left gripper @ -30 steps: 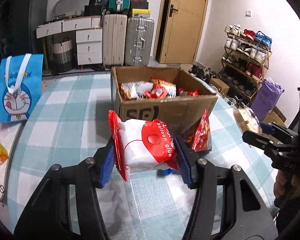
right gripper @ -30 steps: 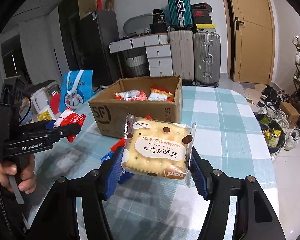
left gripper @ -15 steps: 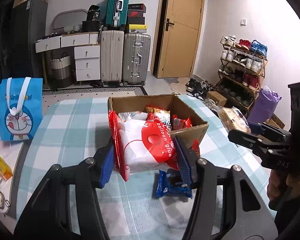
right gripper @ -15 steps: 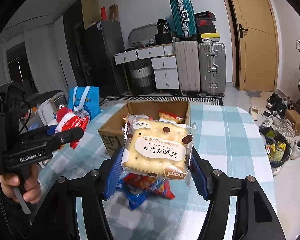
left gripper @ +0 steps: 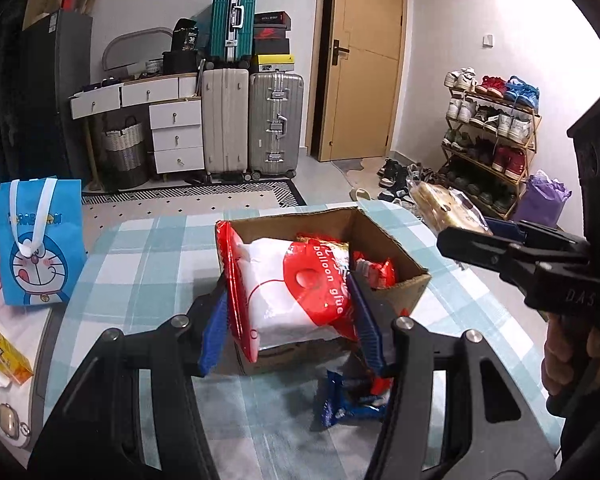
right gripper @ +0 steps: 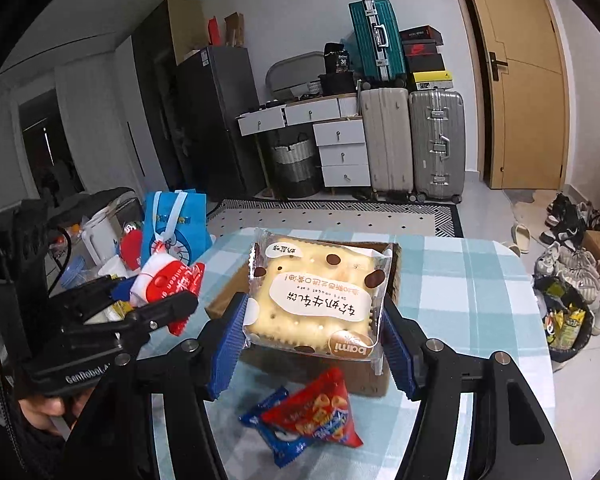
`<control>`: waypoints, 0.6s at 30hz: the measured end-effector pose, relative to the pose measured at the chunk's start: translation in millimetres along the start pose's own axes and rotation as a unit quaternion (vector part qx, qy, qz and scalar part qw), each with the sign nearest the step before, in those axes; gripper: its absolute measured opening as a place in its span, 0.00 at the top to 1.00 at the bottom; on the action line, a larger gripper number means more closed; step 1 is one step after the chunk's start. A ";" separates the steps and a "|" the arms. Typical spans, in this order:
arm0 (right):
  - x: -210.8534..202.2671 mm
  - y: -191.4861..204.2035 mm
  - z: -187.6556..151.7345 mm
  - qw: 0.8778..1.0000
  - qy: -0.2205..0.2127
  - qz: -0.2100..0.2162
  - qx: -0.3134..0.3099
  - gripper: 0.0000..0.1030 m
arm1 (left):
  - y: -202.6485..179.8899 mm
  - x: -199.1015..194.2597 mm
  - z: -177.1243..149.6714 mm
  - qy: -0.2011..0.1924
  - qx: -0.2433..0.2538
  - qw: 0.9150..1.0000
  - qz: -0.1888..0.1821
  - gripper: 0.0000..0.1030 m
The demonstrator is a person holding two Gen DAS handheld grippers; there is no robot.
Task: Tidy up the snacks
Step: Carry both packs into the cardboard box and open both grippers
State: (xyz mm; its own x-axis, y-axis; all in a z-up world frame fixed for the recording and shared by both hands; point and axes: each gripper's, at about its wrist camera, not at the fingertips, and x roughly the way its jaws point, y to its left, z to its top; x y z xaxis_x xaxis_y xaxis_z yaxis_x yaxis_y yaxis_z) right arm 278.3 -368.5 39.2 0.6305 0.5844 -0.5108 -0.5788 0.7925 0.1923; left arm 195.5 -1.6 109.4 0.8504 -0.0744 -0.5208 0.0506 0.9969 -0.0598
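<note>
Cardboard box beneath held snacks

Table covered by teal-white checked cloth. Cardboard box set on it beyond fingers. Red snack packet laid over blue packet below fingers, probably touching box front.

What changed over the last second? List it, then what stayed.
Both grippers rose toward the cardboard box: in both views it now sits lower and its inside shows. The blue packet and red packet on the table came into view under the fingers. Unchanged: left gripper holds the red-and-white bag, right gripper the biscuit pack; nothing released.
</note>
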 end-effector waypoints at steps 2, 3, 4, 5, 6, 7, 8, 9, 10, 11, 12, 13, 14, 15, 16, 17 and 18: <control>6.2 -2.9 3.4 1.000 0.001 0.003 0.007 0.39 | -1.5 8.6 2.3 0.002 0.002 1.000 0.005 0.49; 10.3 -4.9 6.1 1.000 0.003 0.004 0.011 0.39 | -1.9 12.5 2.6 0.004 0.002 1.000 0.007 0.49; 13.8 -6.6 7.4 1.000 0.004 0.004 0.014 0.39 | -1.8 19.6 6.3 0.007 0.002 1.000 0.009 0.49; 18.2 -9.6 9.4 1.000 0.006 0.004 0.019 0.39 | -1.0 24.0 7.0 0.009 0.000 1.000 0.009 0.49; 22.8 -13.1 10.5 1.000 0.007 0.003 0.023 0.39 | -0.7 28.8 7.9 0.011 -0.001 1.000 0.009 0.49; 27.9 -15.1 11.5 1.000 0.009 0.001 0.024 0.39 | -0.2 33.2 8.3 0.014 -0.002 1.000 0.010 0.49; 31.2 -16.1 11.3 1.000 0.009 -0.002 0.024 0.39 | -0.4 39.2 9.3 0.016 -0.002 1.000 0.010 0.49; 35.1 -17.7 10.9 1.000 0.011 -0.005 0.024 0.39 | -0.9 45.2 10.0 0.018 -0.002 1.000 0.011 0.49; 39.0 -20.1 10.3 1.000 0.013 -0.004 0.026 0.39 | -0.6 51.7 10.3 0.020 -0.002 1.000 0.014 0.49; 42.4 -21.5 9.9 0.999 0.016 -0.004 0.028 0.39 | -0.8 55.6 10.3 0.022 -0.002 1.000 0.014 0.49; 47.1 -24.6 10.1 0.999 0.018 -0.004 0.029 0.39 | 0.8 61.8 10.6 0.024 -0.002 1.000 0.014 0.49; 50.6 -26.9 8.0 0.999 0.020 -0.005 0.031 0.39 | 0.4 68.3 10.8 0.027 -0.003 1.000 0.012 0.49; 53.1 -28.2 7.2 0.999 0.022 -0.006 0.032 0.39 | 0.3 72.0 10.8 0.028 -0.003 1.000 0.012 0.49; 56.1 -30.1 6.0 0.999 0.023 -0.006 0.033 0.38 | 0.1 77.5 10.4 0.030 -0.003 0.999 0.012 0.49; 59.9 -32.7 4.7 0.999 0.025 -0.005 0.034 0.38 | -0.1 83.9 11.0 0.033 -0.004 0.999 0.012 0.49; 62.9 -35.0 3.2 0.999 0.026 -0.004 0.036 0.38 | 0.1 88.9 10.6 0.035 -0.005 0.999 0.011 0.49; 66.4 -36.9 1.6 0.999 0.029 -0.004 0.037 0.38 | -3.2 91.8 9.1 0.037 -0.005 0.999 0.011 0.49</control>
State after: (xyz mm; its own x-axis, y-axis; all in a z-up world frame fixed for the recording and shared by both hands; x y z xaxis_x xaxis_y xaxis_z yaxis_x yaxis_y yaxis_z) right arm 342.3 -358.7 -0.5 0.6034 0.5682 -0.5595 -0.5319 0.8095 0.2485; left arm 278.2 -11.4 69.6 0.8106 -0.0548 -0.5831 0.0269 0.9981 -0.0563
